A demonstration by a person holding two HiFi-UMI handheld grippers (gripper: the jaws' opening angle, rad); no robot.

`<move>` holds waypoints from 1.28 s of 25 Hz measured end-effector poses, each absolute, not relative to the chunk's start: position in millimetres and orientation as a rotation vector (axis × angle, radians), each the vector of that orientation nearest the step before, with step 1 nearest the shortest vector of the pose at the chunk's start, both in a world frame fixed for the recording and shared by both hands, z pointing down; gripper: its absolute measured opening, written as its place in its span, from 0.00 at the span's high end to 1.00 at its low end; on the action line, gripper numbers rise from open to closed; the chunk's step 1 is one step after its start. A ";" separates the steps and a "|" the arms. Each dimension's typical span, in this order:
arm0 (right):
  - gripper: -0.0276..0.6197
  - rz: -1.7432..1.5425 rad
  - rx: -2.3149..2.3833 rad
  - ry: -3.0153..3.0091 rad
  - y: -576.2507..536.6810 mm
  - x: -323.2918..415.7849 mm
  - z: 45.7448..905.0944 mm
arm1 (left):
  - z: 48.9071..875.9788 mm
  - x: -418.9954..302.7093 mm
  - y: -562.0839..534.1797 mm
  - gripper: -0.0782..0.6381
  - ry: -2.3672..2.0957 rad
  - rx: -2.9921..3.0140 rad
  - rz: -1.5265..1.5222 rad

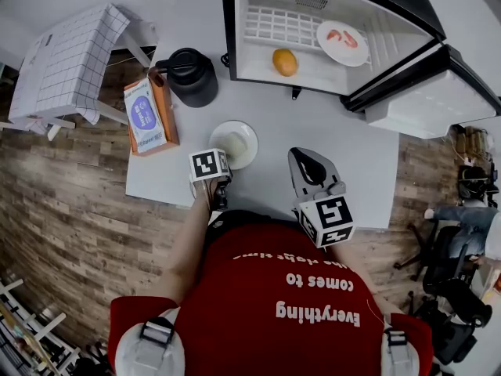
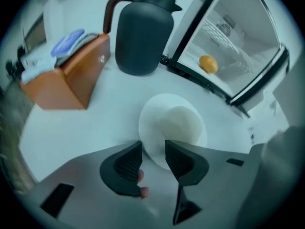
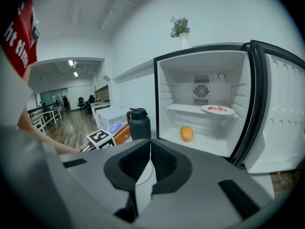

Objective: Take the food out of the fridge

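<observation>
The small fridge [image 1: 258, 22] stands open at the back of the white table [image 1: 352, 163]. Inside it lie an orange fruit [image 1: 285, 61] [image 2: 208, 64] [image 3: 186, 133] on the floor and a white plate of red food [image 1: 343, 41] [image 3: 218, 109] on the wire shelf. A white plate [image 1: 233, 143] [image 2: 157, 123] carrying a pale bun [image 2: 183, 123] rests on the table. My left gripper [image 1: 215, 171] [image 2: 153, 149] points down at the plate's near rim, open, its pads off the rim. My right gripper [image 1: 309, 163] [image 3: 150, 144] hovers over the table facing the fridge, shut and empty.
A black jug [image 1: 192, 75] [image 2: 142, 30] [image 3: 138, 124] and an orange tissue box [image 1: 149, 116] [image 2: 66, 70] stand at the table's left. The fridge door [image 1: 415, 104] hangs open to the right. A cloth-covered stand [image 1: 66, 61] sits beyond the table's left edge.
</observation>
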State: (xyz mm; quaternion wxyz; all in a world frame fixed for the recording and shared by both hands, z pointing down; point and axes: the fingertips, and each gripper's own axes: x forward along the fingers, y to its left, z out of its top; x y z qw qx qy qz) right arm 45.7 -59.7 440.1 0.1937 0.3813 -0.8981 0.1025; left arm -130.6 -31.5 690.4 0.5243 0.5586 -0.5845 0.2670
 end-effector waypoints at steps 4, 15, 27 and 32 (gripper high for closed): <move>0.94 0.291 1.074 -2.509 -60.0 47.6 443.4 | 682.8 -146.9 -38.6 0.69 -1.591 1.435 1.028; 0.94 0.284 1.093 -2.495 -63.1 51.9 442.7 | 630.4 -184.2 -56.5 0.88 -1.861 1.487 0.835; 0.94 0.296 1.064 -2.486 -61.5 43.0 448.0 | 557.0 -149.7 -87.0 0.88 -1.810 1.747 0.561; 0.94 0.438 1.073 -2.508 -70.9 44.4 451.9 | 563.4 -141.2 -85.9 0.88 -1.769 1.759 0.574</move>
